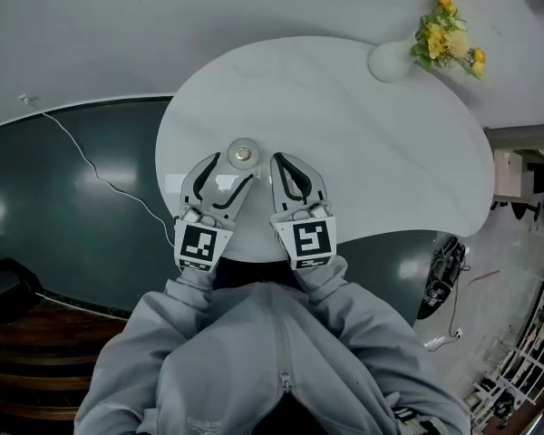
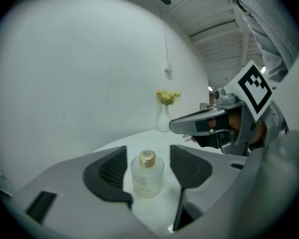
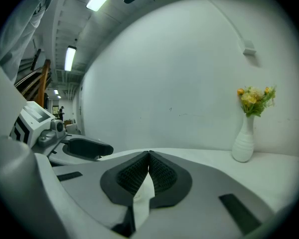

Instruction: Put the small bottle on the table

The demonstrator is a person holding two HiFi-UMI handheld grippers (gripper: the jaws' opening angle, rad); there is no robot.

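Small bottle (image 1: 243, 154), upright on the bench (image 1: 363, 98) at 12 o'clock of the left tool (image 1: 229, 175), its jaws wide, pads clear, judged released; right tool (image 1: 279, 163), closed empty, idle at 3 o'clock.

Clear small bottle (image 2: 147, 179), gold cap (image 2: 148, 158), white table (image 1: 363, 143)

Right gripper (image 3: 149, 157): grey body, dark ribbed fingers (image 3: 165, 176) closed tip to tip. White desk (image 3: 204, 158) beyond. White vase (image 3: 243, 144), upright on the desk at right, holding yellow flowers (image 3: 256, 98). Left gripper (image 3: 85, 147) at left edge. Plain white wall (image 3: 179, 73) behind.
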